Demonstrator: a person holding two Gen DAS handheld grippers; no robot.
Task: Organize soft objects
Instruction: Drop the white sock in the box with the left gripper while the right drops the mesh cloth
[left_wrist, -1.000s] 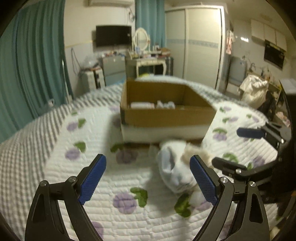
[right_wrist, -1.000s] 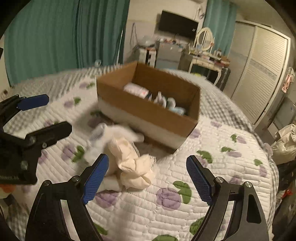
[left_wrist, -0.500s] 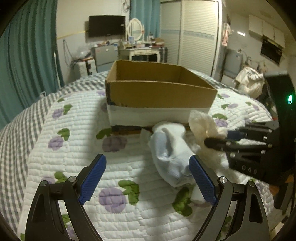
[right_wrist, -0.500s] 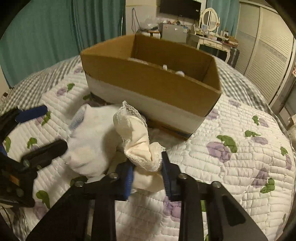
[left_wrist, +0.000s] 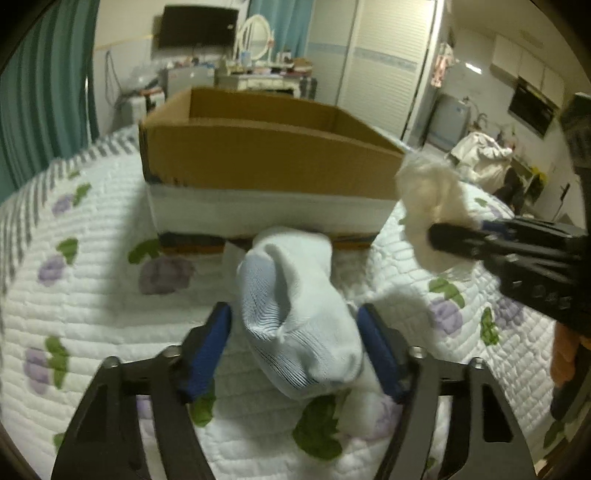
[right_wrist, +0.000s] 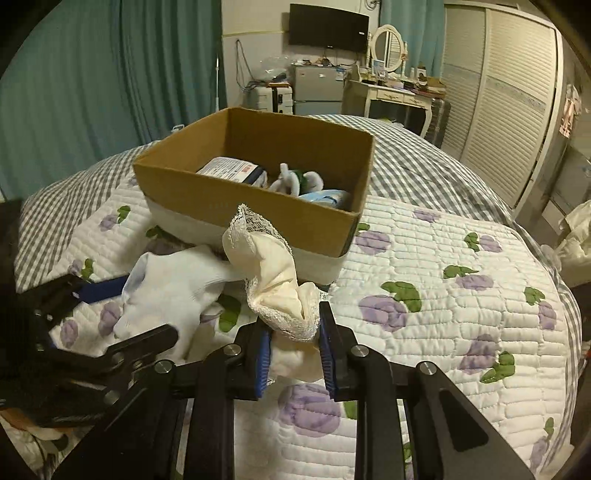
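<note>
Lifted now off the floral quilt (right_wrist: 461, 325): cream sock (right_wrist: 273, 280).

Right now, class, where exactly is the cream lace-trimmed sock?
The cream lace-trimmed sock is clamped in the right gripper, lifted just in front of the cardboard box, to the right of the white sock.

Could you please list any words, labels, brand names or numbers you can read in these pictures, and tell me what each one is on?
Nothing can be read for certain.
Packet in the cardboard box: printed label with a red patch, too small and blurred to read.
Side of the right gripper seen from the left wrist: raised markings, too blurred to read.
White sock and cream lace sock: no text visible.
</note>
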